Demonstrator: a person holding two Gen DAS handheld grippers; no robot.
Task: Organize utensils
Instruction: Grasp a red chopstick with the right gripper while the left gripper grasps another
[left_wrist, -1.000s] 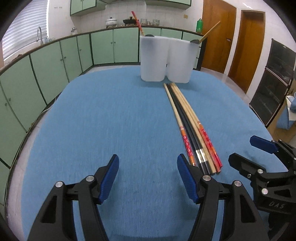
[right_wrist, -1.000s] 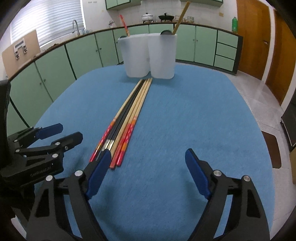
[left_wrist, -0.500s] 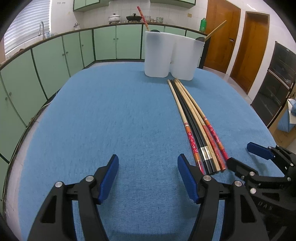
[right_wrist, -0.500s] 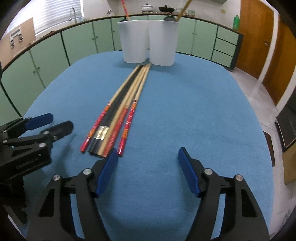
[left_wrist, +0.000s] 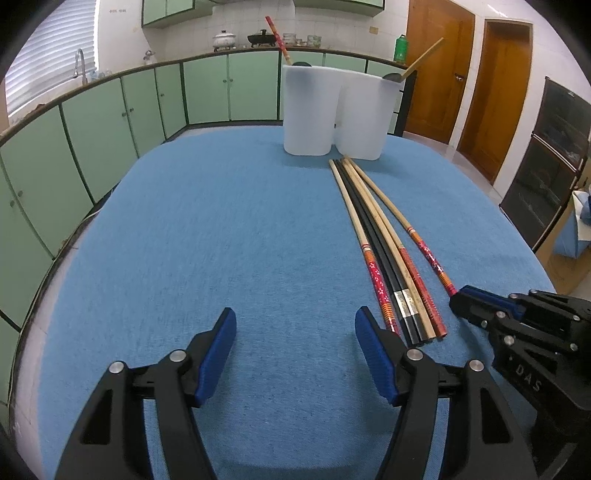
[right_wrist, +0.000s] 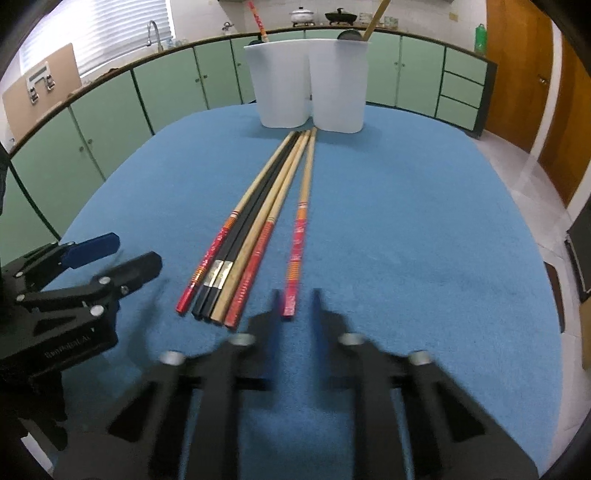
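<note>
Several chopsticks (left_wrist: 380, 240) lie bundled on the blue cloth, tips toward two white holders (left_wrist: 308, 110) (left_wrist: 364, 118). One red-handled chopstick (right_wrist: 301, 236) lies apart to the bundle's right. My right gripper (right_wrist: 294, 299), motion-blurred, is shut on that chopstick's red near end; the left wrist view shows the right gripper (left_wrist: 461, 299) tip at the end of the chopstick (left_wrist: 417, 236). My left gripper (left_wrist: 295, 347) stands open and empty over bare cloth left of the bundle. A red chopstick (left_wrist: 275, 33) sticks out of the left holder, a wooden handle (left_wrist: 423, 59) out of the right.
The blue-covered table (left_wrist: 184, 240) has rounded edges, with green cabinets behind it and to the left. Wooden doors stand at the far right. The left gripper (right_wrist: 129, 254) sits close to the bundle's near ends (right_wrist: 207, 306).
The right gripper's jaws went from wide open to closed around the rightmost chopstick's red end. That chopstick now lies apart from the bundle. The left gripper stayed put.
</note>
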